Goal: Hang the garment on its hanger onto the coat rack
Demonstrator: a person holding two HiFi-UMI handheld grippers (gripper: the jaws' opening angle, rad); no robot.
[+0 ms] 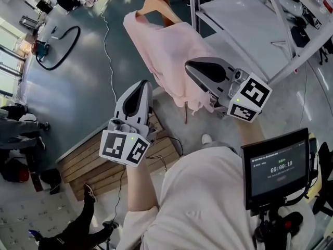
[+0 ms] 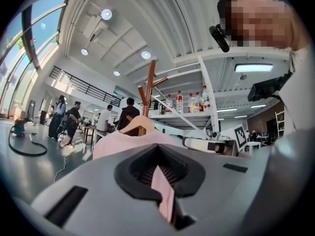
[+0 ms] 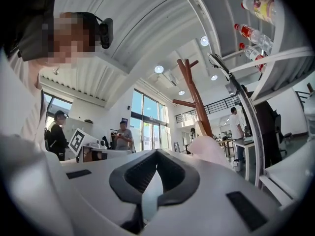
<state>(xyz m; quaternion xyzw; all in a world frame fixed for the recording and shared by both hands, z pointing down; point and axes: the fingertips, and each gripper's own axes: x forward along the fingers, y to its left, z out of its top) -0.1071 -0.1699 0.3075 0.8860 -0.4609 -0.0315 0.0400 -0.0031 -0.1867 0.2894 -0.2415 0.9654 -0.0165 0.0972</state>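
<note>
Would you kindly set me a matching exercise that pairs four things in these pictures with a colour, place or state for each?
Things:
1. garment
2. hanger
3. hose
4. screen

Descriptions:
A. black, looped on the floor
B. pale pink
C. lit, showing digits
D. wooden, at the garment's top

Pairs: 1-B; 2-D; 3-A; 4-C

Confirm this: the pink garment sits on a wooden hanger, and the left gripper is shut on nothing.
Wrong on the grip. The garment sits on a wooden hanger, but the left gripper is shut on a fold of that garment; the left gripper view shows it.
</note>
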